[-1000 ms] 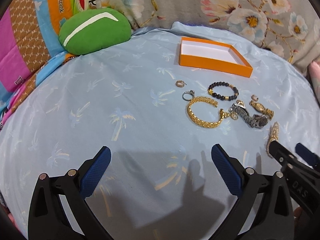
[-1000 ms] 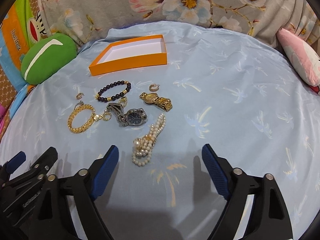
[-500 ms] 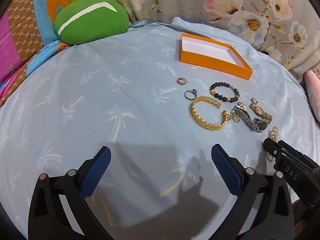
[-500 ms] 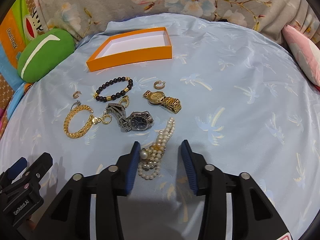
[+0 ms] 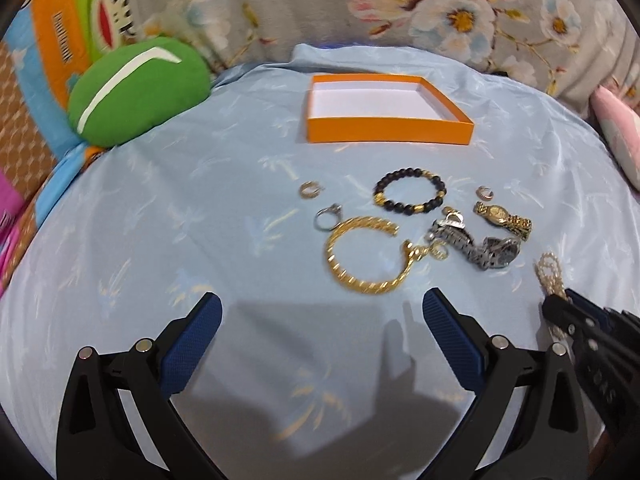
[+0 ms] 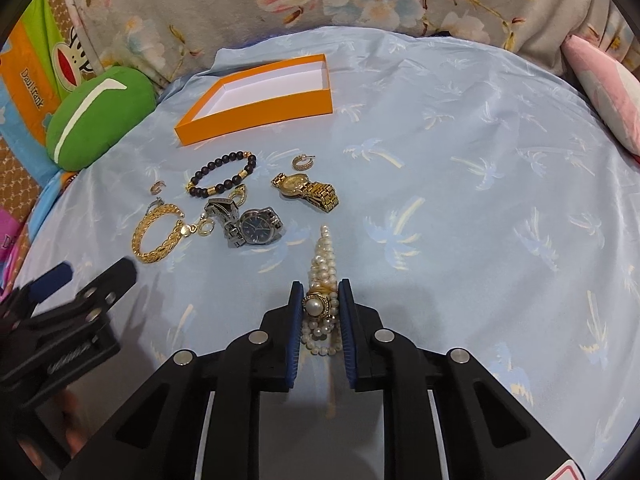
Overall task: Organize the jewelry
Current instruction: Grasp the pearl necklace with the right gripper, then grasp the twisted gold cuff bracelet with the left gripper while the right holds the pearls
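Jewelry lies on a light blue cloth in front of an orange box with a white inside. A pearl bracelet lies between the pads of my right gripper. Its jaws are closing, and the pads press on the gold-set pearl clasp. To the left lie a silver watch, a gold watch, a black bead bracelet and a gold chain bracelet. My left gripper hangs open over bare cloth, just short of the gold chain bracelet. Nothing is between its fingers.
Small rings and earrings lie loose among the bracelets. A green cushion sits at the back left, and a pink pillow at the right edge. Floral fabric rises behind the orange box.
My right gripper's jaws went from wide open to closed around the pearl bracelet's clasp end. My left gripper shifted sideways and rolled slightly, staying open.
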